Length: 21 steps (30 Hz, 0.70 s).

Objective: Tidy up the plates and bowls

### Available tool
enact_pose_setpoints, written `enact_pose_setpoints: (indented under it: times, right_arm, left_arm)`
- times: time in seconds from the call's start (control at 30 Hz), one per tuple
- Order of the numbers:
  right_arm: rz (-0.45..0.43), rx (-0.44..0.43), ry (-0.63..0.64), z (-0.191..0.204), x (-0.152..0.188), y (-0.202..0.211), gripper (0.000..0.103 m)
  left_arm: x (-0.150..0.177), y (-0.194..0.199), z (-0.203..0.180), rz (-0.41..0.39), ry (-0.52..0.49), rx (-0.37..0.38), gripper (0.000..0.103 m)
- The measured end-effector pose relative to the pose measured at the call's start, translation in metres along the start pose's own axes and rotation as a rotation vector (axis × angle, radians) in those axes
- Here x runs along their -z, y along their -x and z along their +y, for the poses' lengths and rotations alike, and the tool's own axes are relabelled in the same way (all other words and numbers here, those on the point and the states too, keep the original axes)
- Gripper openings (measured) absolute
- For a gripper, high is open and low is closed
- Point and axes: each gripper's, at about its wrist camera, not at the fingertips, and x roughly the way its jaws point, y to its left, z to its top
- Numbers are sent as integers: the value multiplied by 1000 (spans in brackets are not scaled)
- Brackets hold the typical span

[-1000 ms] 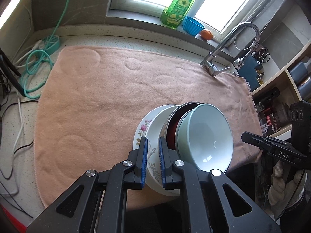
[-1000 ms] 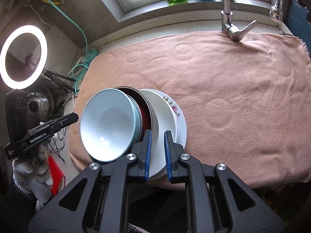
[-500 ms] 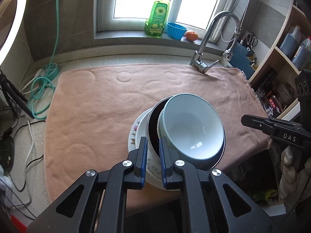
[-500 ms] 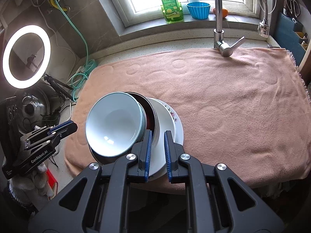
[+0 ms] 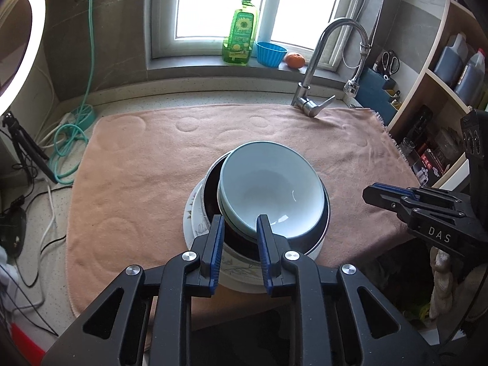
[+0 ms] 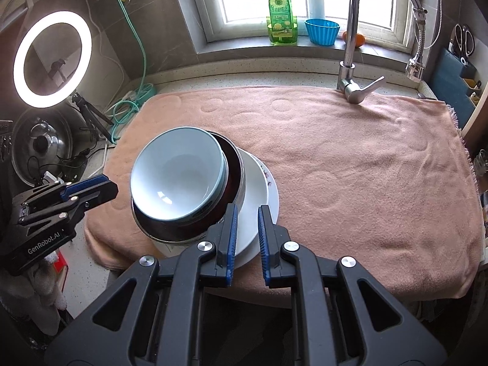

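We see the stack on the towel (image 6: 350,164), near its front edge: pale bowl (image 6: 180,177) in steel bowl (image 6: 235,177), on plates (image 6: 259,195). Left gripper (image 5: 238,228) spread, straddling the bowl rims; right gripper (image 6: 245,216) spread over the plate rim.

Both tongs, left (image 5: 238,250) and right (image 6: 245,238), are matte black with blue pads, silver screws; white knit gloves behind them.

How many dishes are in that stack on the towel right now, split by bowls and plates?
Bowls: 2 (pale blue bowl, dark metal bowl)
Plates: 2 (white plate, floral plate)
Total: 4
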Motion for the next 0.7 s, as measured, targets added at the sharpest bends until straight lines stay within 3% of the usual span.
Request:
enact_pose_setpoints:
  times: [0.1,0.2,0.47,0.57,0.7]
  right_arm:
    - [-30,18,18,-1,-3,6,59]
    - [-63,10,39,3,-4,11,60]
    - [-102,-3,12,0,-6,20,75]
    - [-110,1,-7,-4,-6,22,77]
    - [-117,14,-19,-7,-7,24,79]
  left_arm:
    - [0,0,-2,2,30,-19,20]
    - [-1,0,-4,-2,43,-54,27]
    - [-8,9,-7,-34,42,-95,27]
    - [-11,14,-8,-51,32,-111,50]
    - [-15,21,-8,-80,30,-106,56]
